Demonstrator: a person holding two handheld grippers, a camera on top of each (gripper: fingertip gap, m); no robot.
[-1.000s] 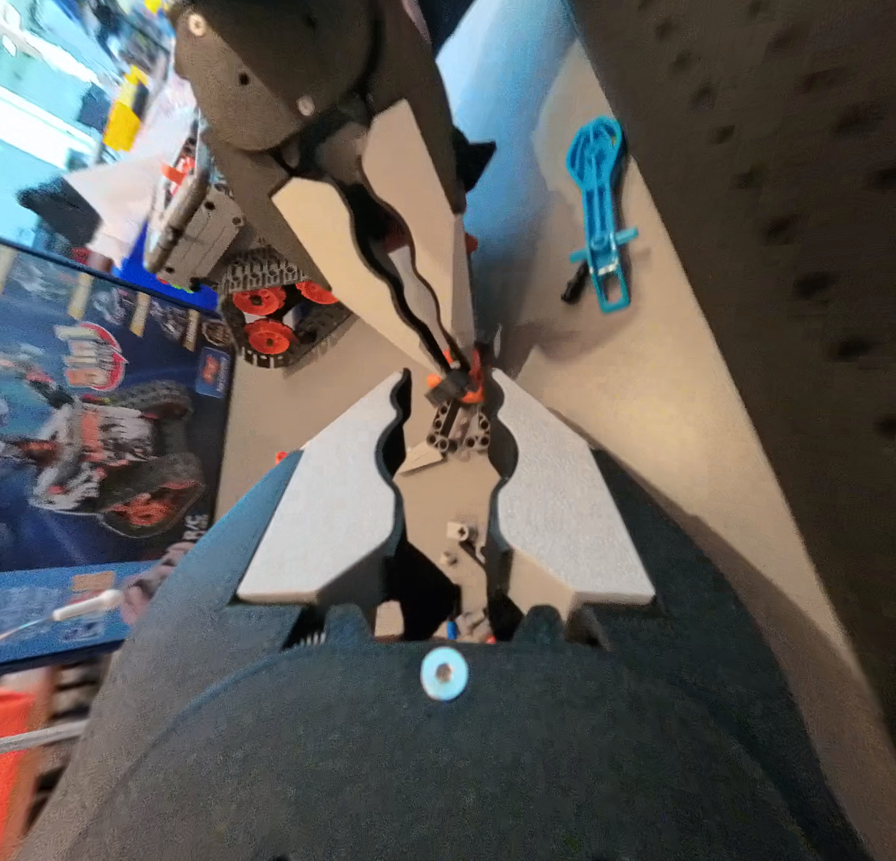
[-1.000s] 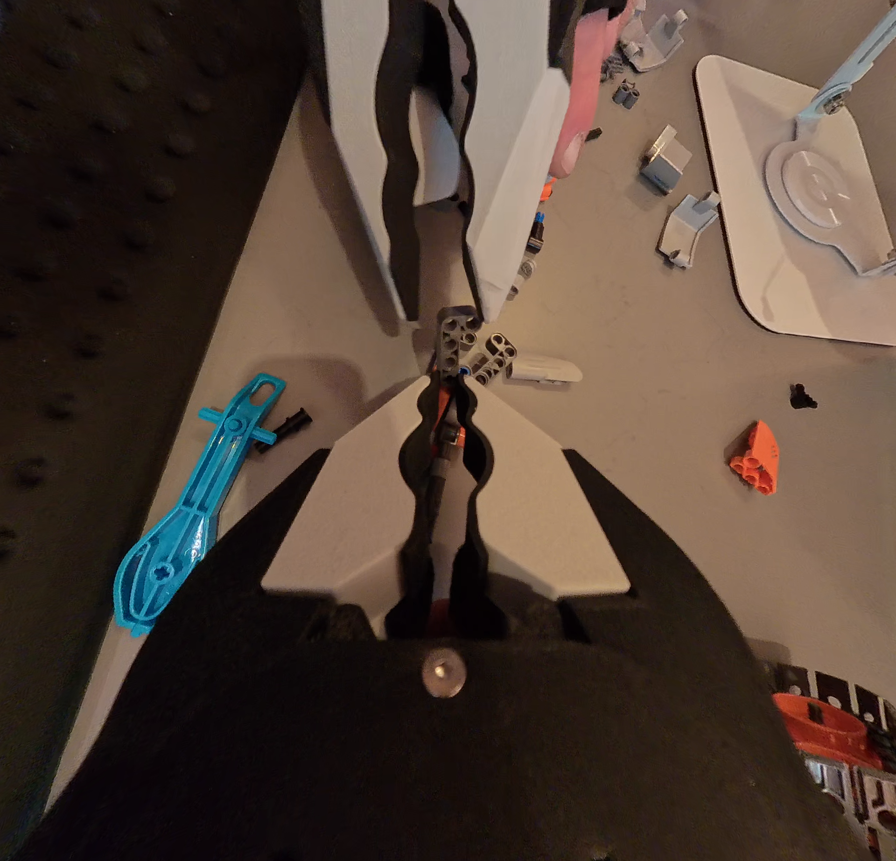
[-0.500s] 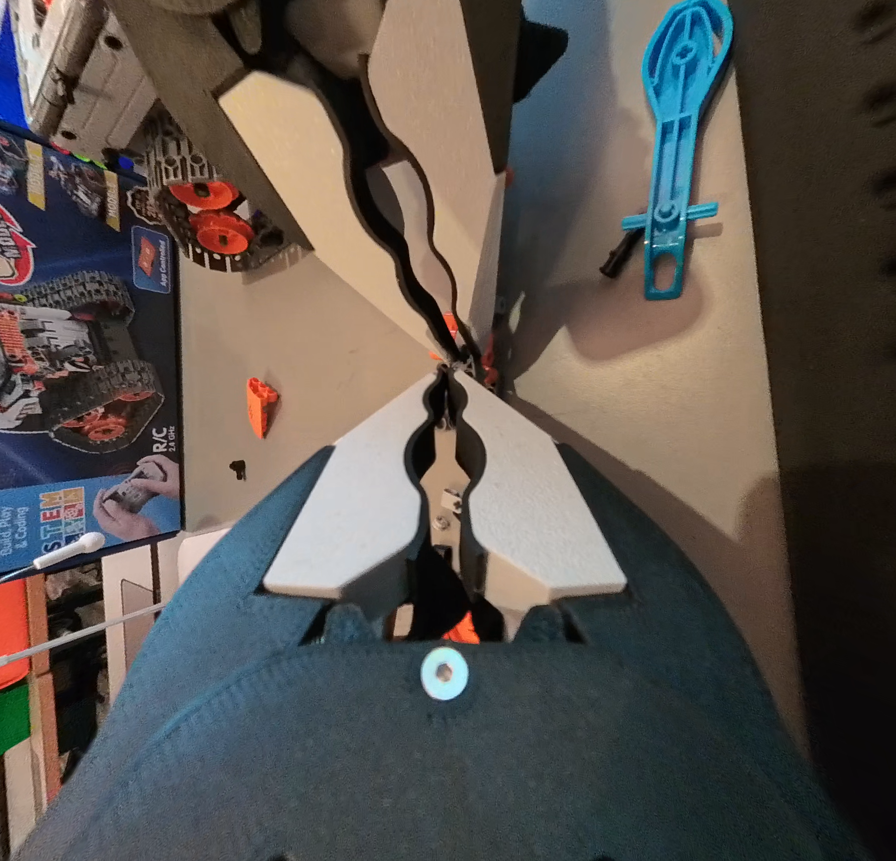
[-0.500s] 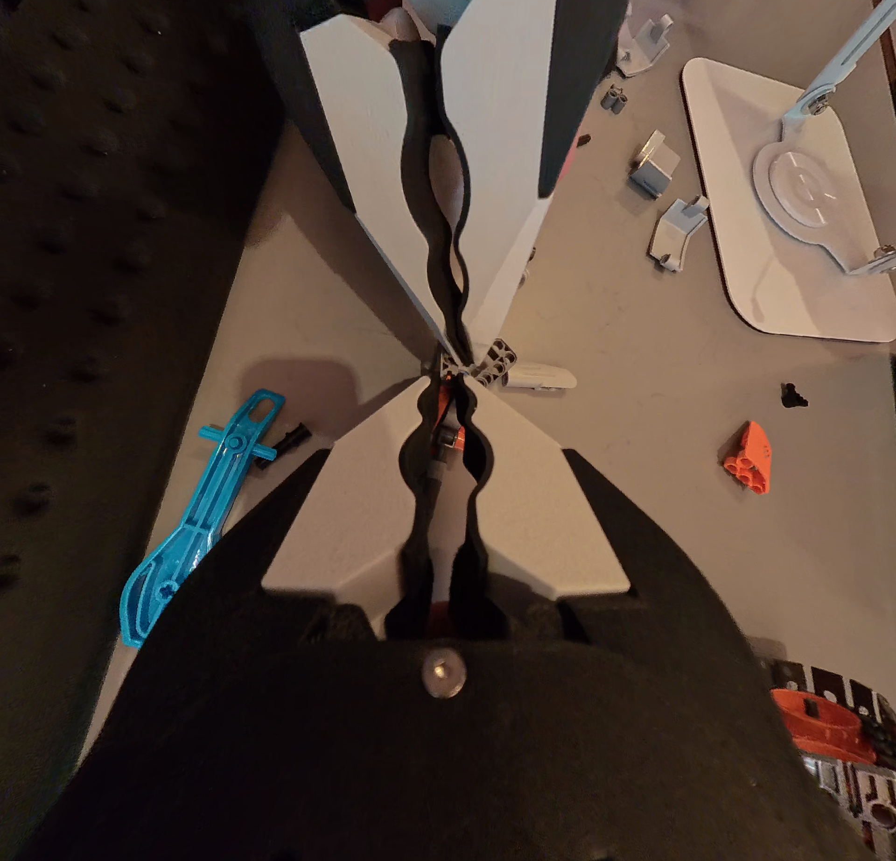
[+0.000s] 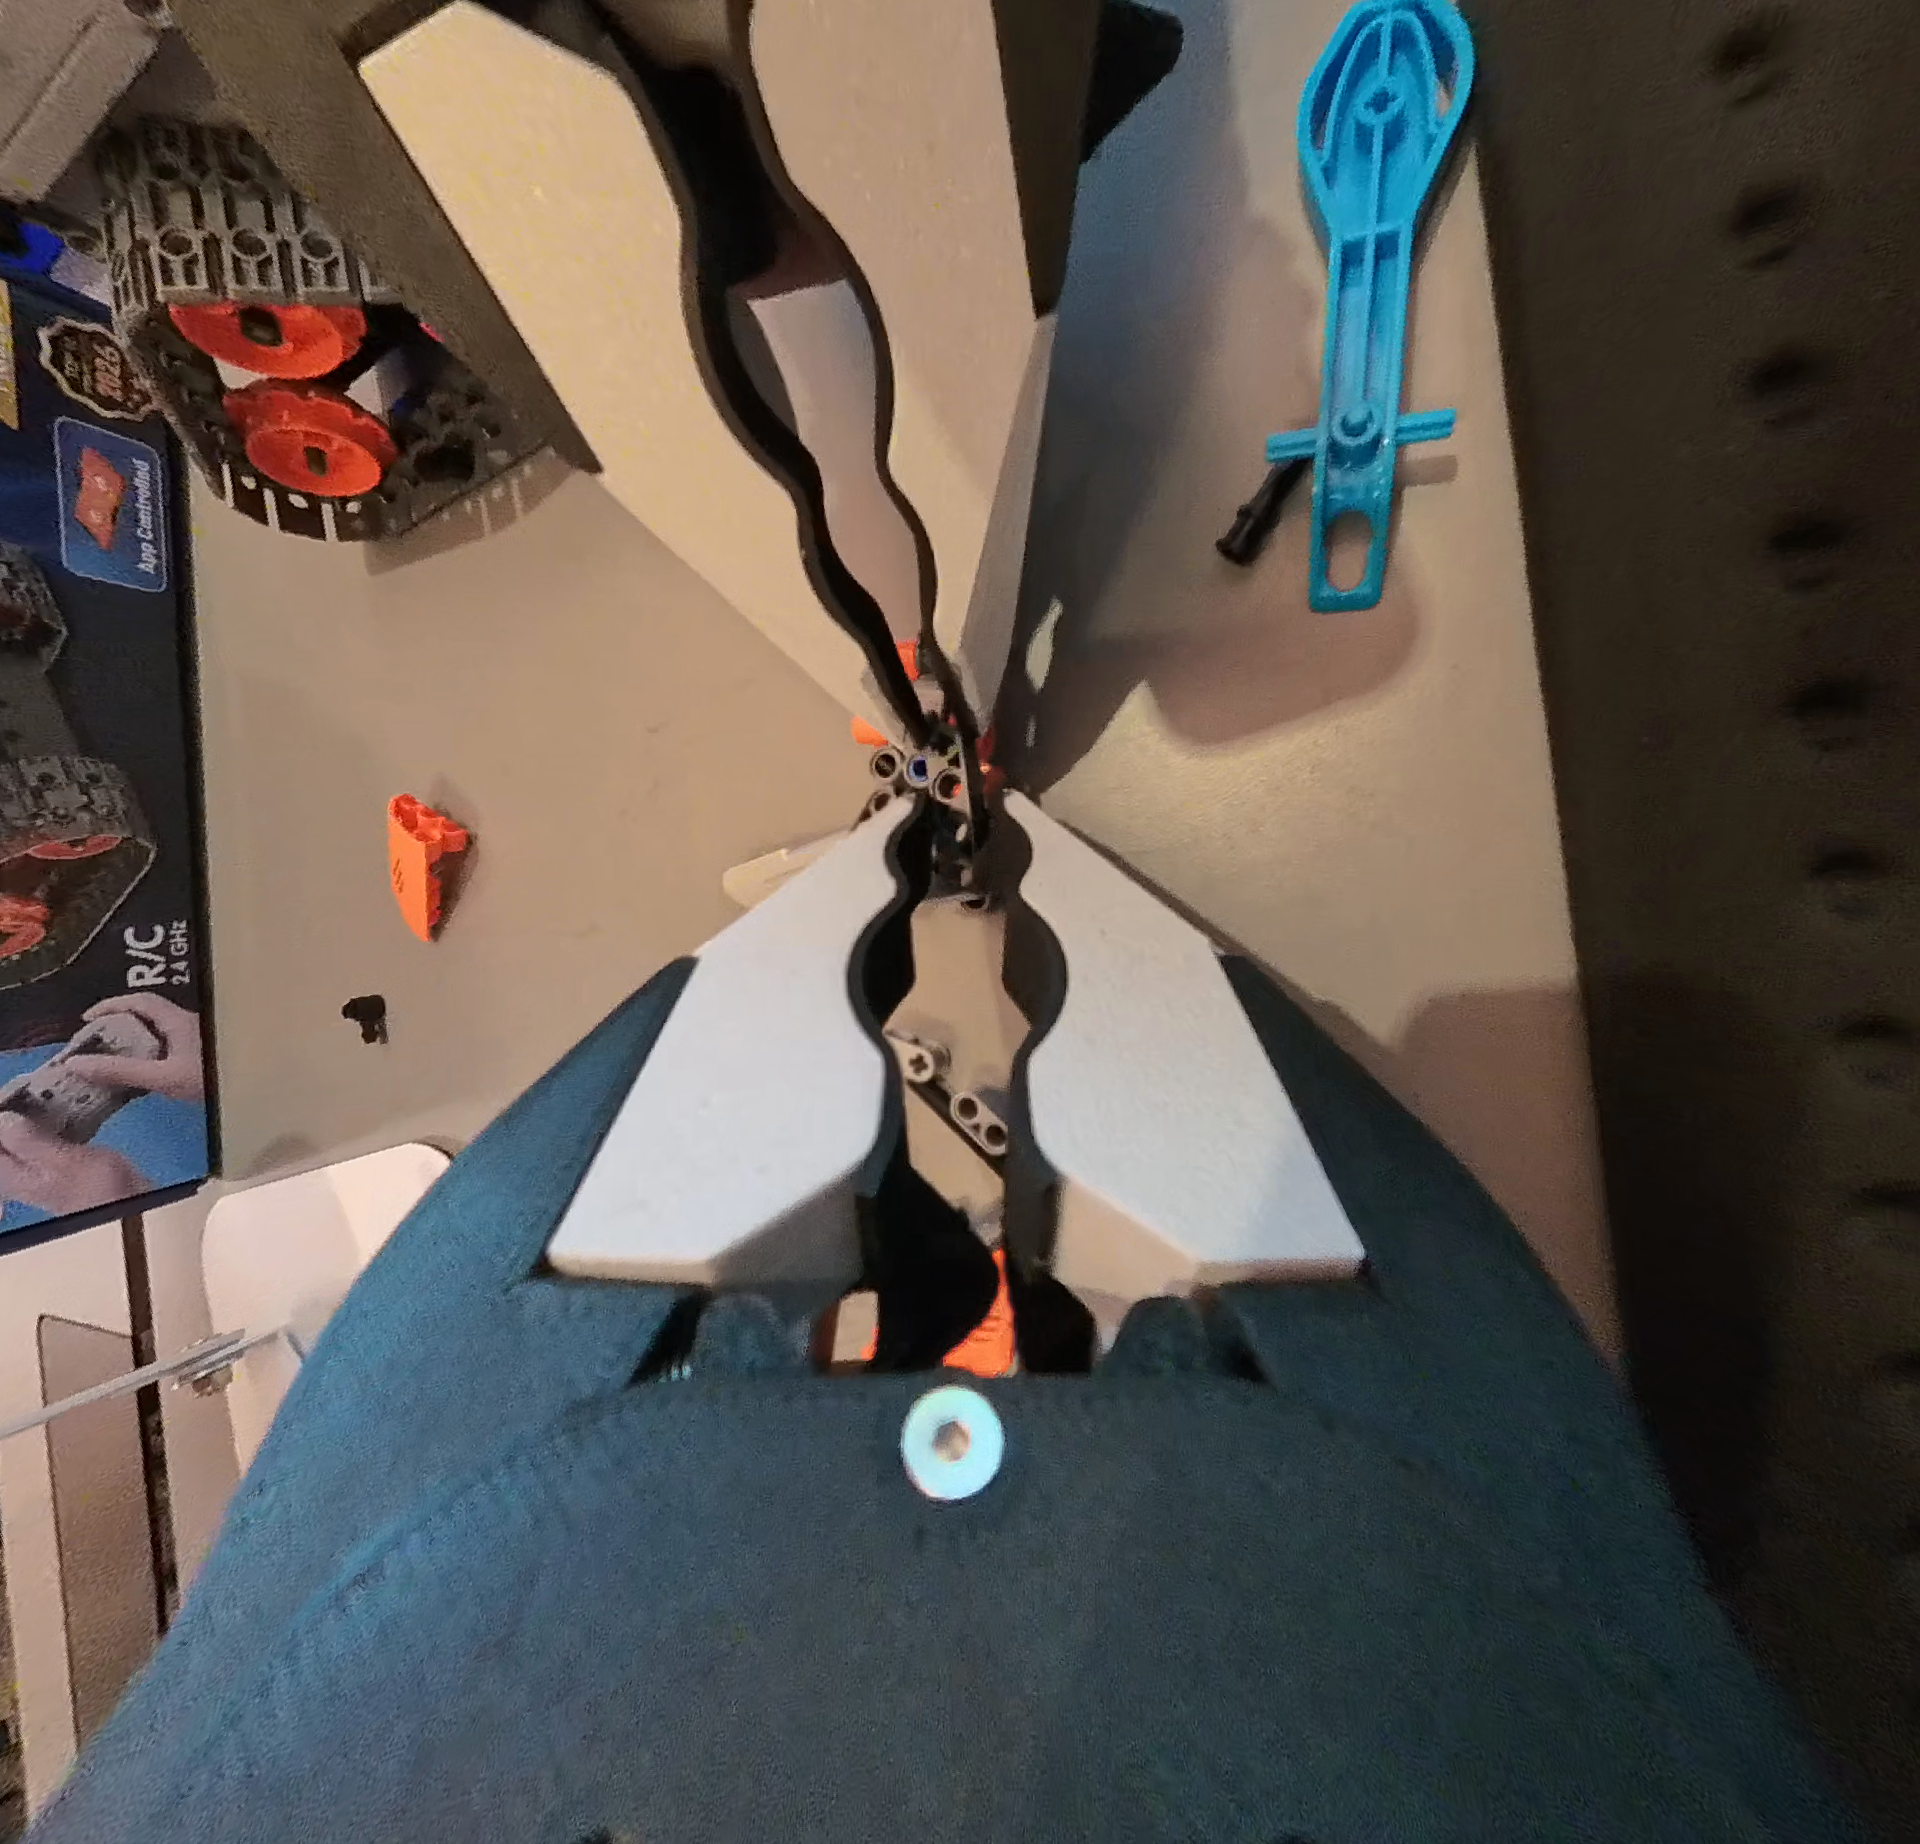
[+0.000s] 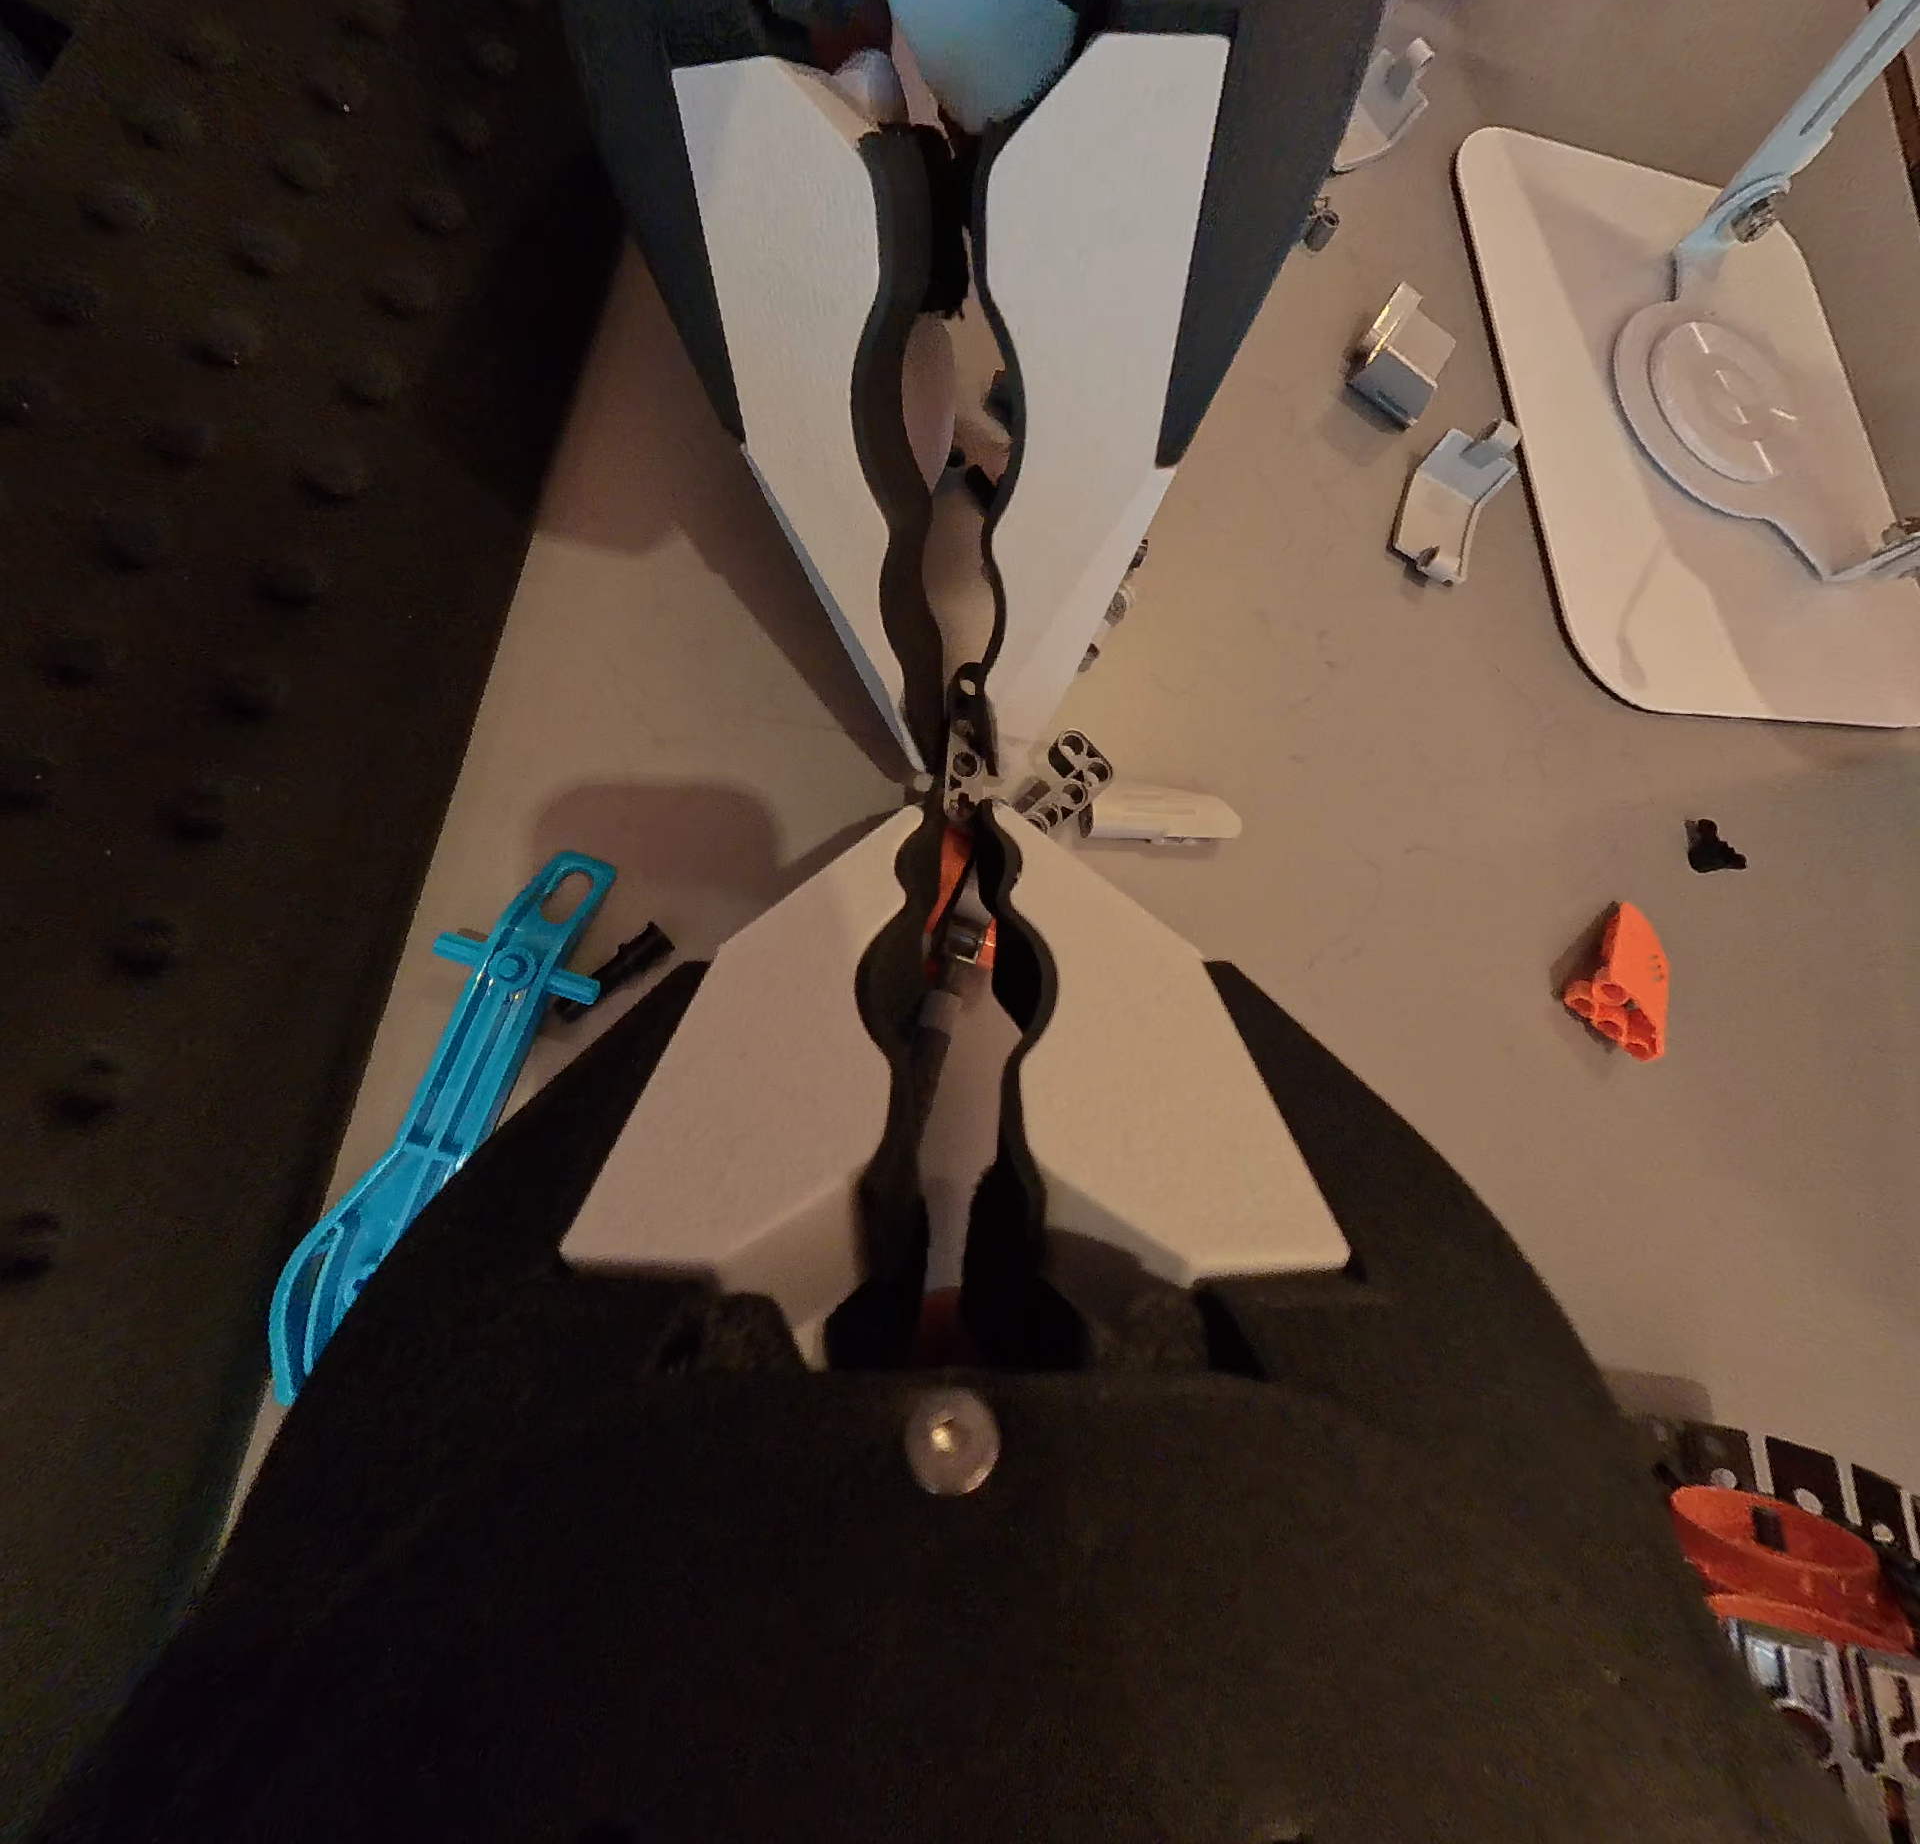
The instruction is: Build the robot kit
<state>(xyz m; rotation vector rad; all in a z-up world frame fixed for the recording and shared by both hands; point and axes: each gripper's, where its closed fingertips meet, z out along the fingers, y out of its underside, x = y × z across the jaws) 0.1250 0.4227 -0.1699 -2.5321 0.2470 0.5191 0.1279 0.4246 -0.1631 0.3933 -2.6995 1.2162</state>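
Left gripper (image 5: 951,820) pinched shut on dark grey perforated beam (image 6: 966,745), right gripper (image 6: 951,826) clamped on orange-grey pin piece (image 6: 961,921), tips meeting above grey table (image 6: 1351,963).

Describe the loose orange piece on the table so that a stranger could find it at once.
Start at the white tray in the right wrist view. Below it, on the bare grey table, lies the orange piece, a small wedge with round holes in one end. The small black bit nearby is darker and much smaller.
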